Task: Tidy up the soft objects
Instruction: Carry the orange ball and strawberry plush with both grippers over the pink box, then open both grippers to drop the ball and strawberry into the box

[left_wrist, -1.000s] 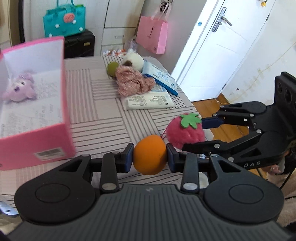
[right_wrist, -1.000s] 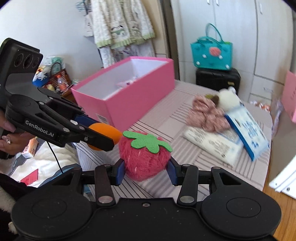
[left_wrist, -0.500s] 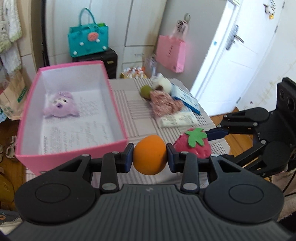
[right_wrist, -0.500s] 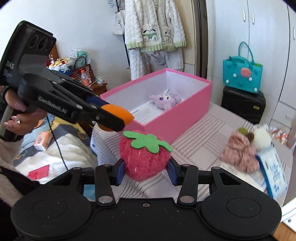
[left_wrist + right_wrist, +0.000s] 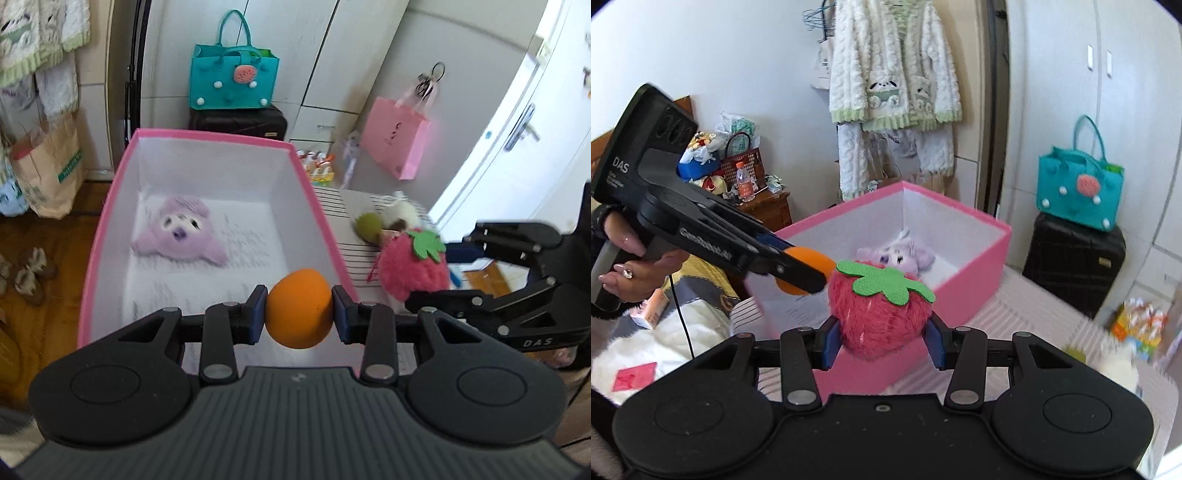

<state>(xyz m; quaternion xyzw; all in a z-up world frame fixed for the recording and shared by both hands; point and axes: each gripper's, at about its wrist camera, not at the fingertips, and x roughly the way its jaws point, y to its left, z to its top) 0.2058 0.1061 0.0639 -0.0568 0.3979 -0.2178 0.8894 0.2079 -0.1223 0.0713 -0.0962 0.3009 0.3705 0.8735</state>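
Orange ball (image 5: 299,308) pinched in left tongs (image 5: 299,314), over near end of pink box (image 5: 110,229); round, no long axis. Plush strawberry (image 5: 881,308) clamped in right tongs (image 5: 882,341), green leaf cap (image 5: 884,282) up, tip down, just beside box's near wall. Purple plush (image 5: 177,230) lying face-up on box floor. Striped tabletop (image 5: 345,236) carrying box; olive ball (image 5: 367,227) and white plush (image 5: 400,214) at far edge. Teal bag (image 5: 1080,186) on black suitcase (image 5: 1073,258) by cupboards.

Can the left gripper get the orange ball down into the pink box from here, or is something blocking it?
Probably yes. The left gripper, shut on the orange ball, sits at the pink box near rim. The box is open-topped, with only a purple plush toward its far end.
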